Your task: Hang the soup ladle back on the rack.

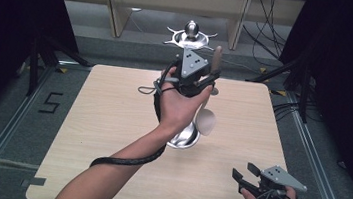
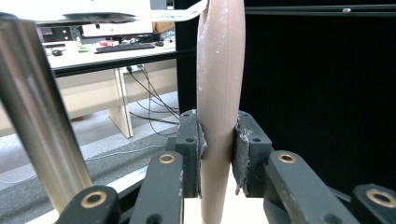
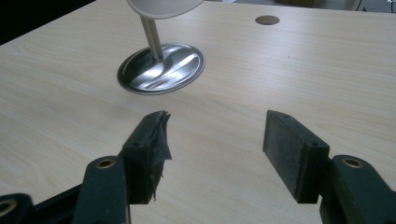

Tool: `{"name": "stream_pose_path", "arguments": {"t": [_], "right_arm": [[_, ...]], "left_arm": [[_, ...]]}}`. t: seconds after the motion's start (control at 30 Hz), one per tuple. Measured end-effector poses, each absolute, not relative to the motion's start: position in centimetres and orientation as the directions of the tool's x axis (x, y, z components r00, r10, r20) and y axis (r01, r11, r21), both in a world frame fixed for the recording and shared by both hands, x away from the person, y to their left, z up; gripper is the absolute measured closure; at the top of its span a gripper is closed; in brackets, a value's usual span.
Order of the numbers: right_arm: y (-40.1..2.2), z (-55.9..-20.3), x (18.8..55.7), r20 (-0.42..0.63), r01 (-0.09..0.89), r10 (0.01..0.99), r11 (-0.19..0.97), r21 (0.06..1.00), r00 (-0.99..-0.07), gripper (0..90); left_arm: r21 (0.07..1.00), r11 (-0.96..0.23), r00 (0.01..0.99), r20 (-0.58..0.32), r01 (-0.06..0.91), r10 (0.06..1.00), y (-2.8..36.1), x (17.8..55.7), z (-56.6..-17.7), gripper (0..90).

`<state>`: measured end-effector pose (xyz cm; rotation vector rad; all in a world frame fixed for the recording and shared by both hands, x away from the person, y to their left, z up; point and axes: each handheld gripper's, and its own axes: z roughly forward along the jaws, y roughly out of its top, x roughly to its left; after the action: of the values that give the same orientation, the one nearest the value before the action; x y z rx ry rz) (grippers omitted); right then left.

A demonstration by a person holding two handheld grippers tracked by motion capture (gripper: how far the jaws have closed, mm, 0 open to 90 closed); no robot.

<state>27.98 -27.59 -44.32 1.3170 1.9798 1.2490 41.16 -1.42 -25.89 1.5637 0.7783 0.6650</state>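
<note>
A spoon with a brown handle (image 1: 217, 57) and a pale bowl (image 1: 206, 121) hangs upright, bowl down, above the middle of the wooden table (image 1: 111, 122). My left gripper (image 1: 211, 79) is raised over the table and shut on the handle (image 2: 219, 93); its pads (image 2: 190, 140) press both sides. A metal stand with a round base (image 1: 186, 139) stands under the spoon, partly hidden by the left wrist. Its pole (image 2: 39, 121) rises close beside the left jaws. My right gripper (image 1: 245, 171) is open and low at the near right, empty, facing the base (image 3: 161, 69) and the spoon's bowl (image 3: 161, 7).
A second shiny metal stand (image 1: 190, 34) sits on the floor beyond the table's far edge. Cables (image 1: 267, 34) trail on the floor at the back right. A small round hole (image 3: 267, 20) marks the tabletop. Dark curtains flank both sides.
</note>
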Motion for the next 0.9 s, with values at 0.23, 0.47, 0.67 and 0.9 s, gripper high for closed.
{"name": "stream_pose_path", "arguments": {"t": [0.23,0.47,0.67,0.9], "right_arm": [[-27.5,-44.37,27.98,0.127,0.491,0.887,0.122,0.862,-0.444,40.2],[-27.49,-44.35,27.95,0.131,0.495,0.888,0.119,0.861,-0.442,40.3],[-27.43,-44.38,27.89,0.141,0.501,0.89,0.108,0.859,-0.433,40.1],[-27.35,-44.39,27.82,0.155,0.51,0.89,0.096,0.855,-0.428,40.1]], "left_arm": [[0.991,-0.063,0.603,-0.02,0.116,0.797,-1.32,41.16,-25.87,73.6],[0.991,-0.06,0.598,-0.022,0.117,0.801,-1.23,41.17,-25.88,73.6],[0.991,-0.057,0.589,-0.025,0.12,0.808,-1.13,41.17,-25.97,73.6],[0.991,-0.048,0.588,-0.033,0.121,0.808,-1.06,41.12,-26.0,73.6]]}}
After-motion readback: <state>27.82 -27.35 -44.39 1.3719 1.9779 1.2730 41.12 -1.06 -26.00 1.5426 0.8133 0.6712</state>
